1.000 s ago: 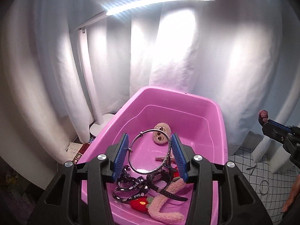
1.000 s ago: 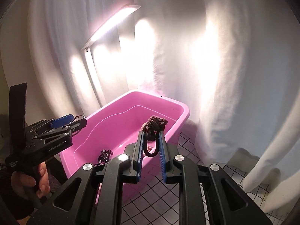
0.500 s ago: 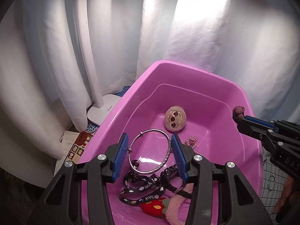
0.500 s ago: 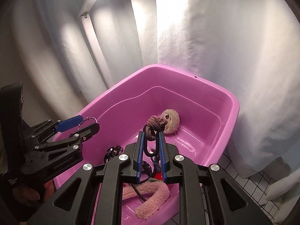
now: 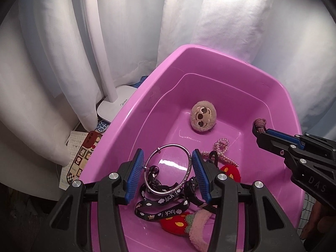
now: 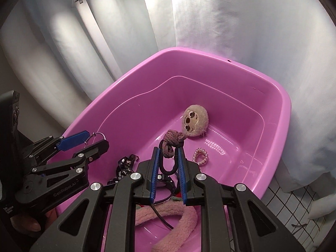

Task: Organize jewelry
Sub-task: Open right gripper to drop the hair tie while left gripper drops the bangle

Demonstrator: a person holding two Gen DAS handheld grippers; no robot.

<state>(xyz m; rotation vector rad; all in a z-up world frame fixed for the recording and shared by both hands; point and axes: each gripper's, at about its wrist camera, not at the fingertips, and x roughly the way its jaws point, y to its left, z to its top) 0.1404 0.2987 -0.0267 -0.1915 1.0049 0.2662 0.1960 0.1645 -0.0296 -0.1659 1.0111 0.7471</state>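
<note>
Left tongs (image 5: 167, 163) grip a thin silver bangle (image 5: 168, 169) across its width, each blue pad pressed on one side of the ring, so the hoop stands between the fingers over the near half of the pink plastic tub (image 5: 220, 67). Right tongs (image 6: 168, 163) are nearly closed on a dark hair tie (image 6: 168, 157); its black loop runs down between the pads, while the knotted mauve part bunches above the fingertips. Their jaws have just been opening a little, with the hair tie between them and, as far as the view allows, the pads seem only lightly on it. Both pairs of tongs point down into the tub, the right one seen at the tub's right rim in the left camera, the left one at its left side in the right camera.

Below the bangle, on the tub floor, lie a black lanyard printed "luck" (image 5: 166, 201), a red strawberry plush piece (image 5: 176, 223) and a fuzzy pink headband (image 6: 178, 220). Farther in rests a pearl hair clip (image 6: 201, 156), and beyond it a round beige sloth-face plush (image 6: 195, 120) near the far wall. Outside the tub, at its left, stands a white lamp base (image 5: 114, 107) before white curtains (image 5: 52, 52), with a patterned card (image 5: 80, 157) beside it. A grid-patterned surface (image 6: 279, 191) shows past the right rim.
</note>
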